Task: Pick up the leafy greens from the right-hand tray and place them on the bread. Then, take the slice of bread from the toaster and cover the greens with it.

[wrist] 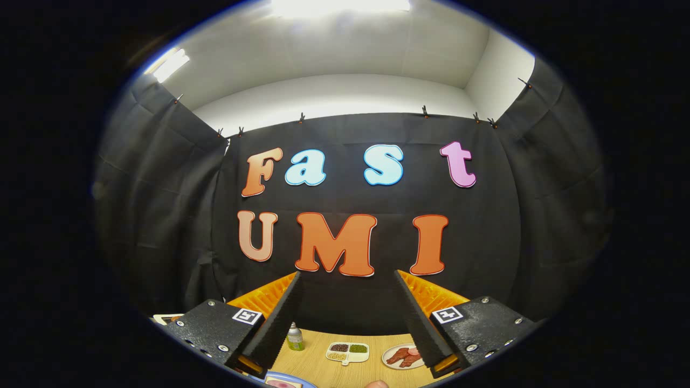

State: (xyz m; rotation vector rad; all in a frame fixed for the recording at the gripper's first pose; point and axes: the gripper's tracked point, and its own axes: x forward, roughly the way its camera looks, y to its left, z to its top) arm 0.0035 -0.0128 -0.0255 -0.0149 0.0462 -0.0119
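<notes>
The gripper (pixel 347 280) stands wide open, gripping nothing. Between its fingers, beyond them, sit a small bottle (pixel 295 337), a divided dish (pixel 347 352) and a plate of meat (pixel 402 357).

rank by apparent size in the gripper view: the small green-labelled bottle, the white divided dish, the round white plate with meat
1. round white plate with meat, partly hidden by a finger
2. white divided dish, nearly the same, so the top order is unsure
3. small green-labelled bottle, clearly smallest

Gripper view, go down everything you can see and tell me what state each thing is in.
tool: open, fingers spread wide, holding nothing, raised above the table.
small bottle: upright on the table, cap on.
divided dish: flat, compartments filled.
round plate: flat, carrying reddish food.
blue plate: flat, mostly cut off.
</notes>
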